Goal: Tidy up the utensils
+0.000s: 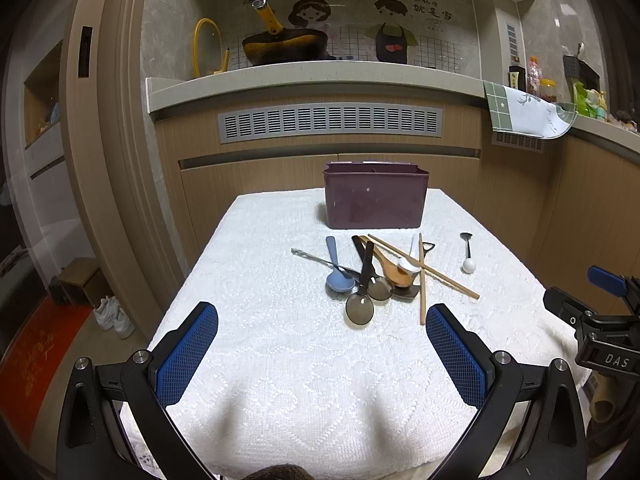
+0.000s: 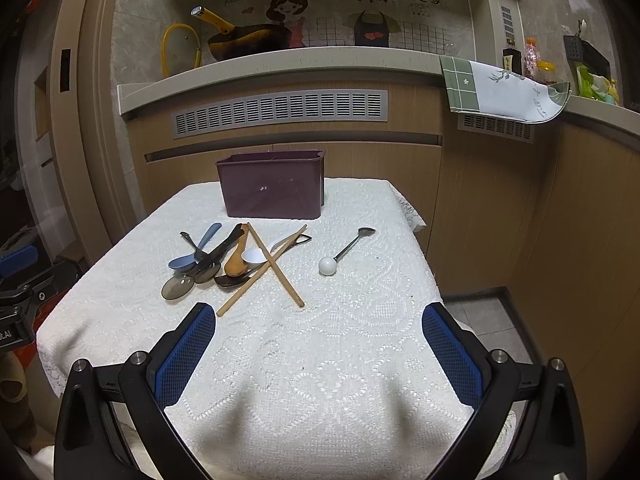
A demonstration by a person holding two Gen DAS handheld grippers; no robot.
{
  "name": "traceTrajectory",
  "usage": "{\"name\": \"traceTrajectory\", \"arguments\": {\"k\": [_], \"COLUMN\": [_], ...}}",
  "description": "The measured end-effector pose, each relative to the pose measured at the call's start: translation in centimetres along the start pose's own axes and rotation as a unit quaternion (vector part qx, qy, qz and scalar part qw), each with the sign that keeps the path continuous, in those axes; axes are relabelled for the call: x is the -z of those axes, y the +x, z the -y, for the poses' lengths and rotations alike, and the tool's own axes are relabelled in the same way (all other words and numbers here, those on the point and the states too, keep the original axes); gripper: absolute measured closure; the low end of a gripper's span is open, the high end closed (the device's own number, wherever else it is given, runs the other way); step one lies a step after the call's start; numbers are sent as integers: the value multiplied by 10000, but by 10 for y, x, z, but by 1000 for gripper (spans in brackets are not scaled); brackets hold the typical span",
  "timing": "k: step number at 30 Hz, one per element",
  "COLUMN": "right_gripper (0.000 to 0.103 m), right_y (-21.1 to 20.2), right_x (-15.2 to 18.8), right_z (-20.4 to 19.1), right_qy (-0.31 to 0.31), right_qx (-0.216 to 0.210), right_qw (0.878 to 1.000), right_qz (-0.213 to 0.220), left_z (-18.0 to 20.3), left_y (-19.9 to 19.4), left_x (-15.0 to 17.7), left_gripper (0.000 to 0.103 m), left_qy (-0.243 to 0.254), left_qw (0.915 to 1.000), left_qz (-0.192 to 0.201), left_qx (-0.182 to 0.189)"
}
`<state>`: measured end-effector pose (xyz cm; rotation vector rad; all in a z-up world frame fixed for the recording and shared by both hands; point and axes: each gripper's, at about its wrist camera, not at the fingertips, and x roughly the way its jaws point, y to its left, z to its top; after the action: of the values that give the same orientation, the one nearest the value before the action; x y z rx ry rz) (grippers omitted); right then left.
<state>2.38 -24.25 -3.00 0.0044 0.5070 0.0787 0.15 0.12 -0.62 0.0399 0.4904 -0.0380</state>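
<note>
White tablecloth (image 2: pixel 340 340), one purple bin (image 2: pixel 274 188), two chopsticks (image 2: pixel 276 266), seven spoons (image 2: pixel 236 258).

Each black, two-fingered handheld gripper, the left gripper (image 1: pixel 322 344) and the right gripper (image 2: pixel 319 344), carries blue pads (image 2: pixel 185 354) with a fine cross-hatched grid, bolted to glossy black curved arms by round silver screws (image 1: pixel 141 356). Nearest the white lace tablecloth (image 2: pixel 320 340), the pads taper to rounded tips.

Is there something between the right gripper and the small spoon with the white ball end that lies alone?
Nothing visible. Only bare white tablecloth lies between the open right gripper and the ball-end spoon. The crossed chopsticks lie to its left, apart from it.
</note>
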Motion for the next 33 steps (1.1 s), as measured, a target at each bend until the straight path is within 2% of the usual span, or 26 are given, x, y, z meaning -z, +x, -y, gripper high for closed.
{"name": "traceTrajectory", "arguments": {"k": [14,17,21,24,30,31,33], "right_gripper": [0,0,0,0,1,4,38], "right_y": [4,15,35,57,85,95,115], "right_x": [0,-7,-21,-35,-52,-52,-51], "right_z": [-1,5,15,24,20,17,9], "right_qy": [-94,-137,-236,-299,-399,-466,-616], "right_qx": [77,145,508,632,285,254,210], "right_qw": [9999,9997,9977,9959,9965,9959,9932], "right_qz": [21,-161,-374,-567,-675,-736,-969], "left_z": [1,3,0,-3,-17,-19,-26], "left_y": [7,20,46,63,95,99,111], "left_x": [0,-4,-17,-29,-48,-49,-51], "left_gripper": [0,0,0,0,0,0,0], "left_qy": [76,180,117,58,-67,-96,-188], "left_qw": [9999,9995,9989,9992,9995,9994,9990], "left_qz": [-108,-242,-418,-388,-321,-333,-409], "left_qx": [9,-12,160,126,-23,-39,-83]}}
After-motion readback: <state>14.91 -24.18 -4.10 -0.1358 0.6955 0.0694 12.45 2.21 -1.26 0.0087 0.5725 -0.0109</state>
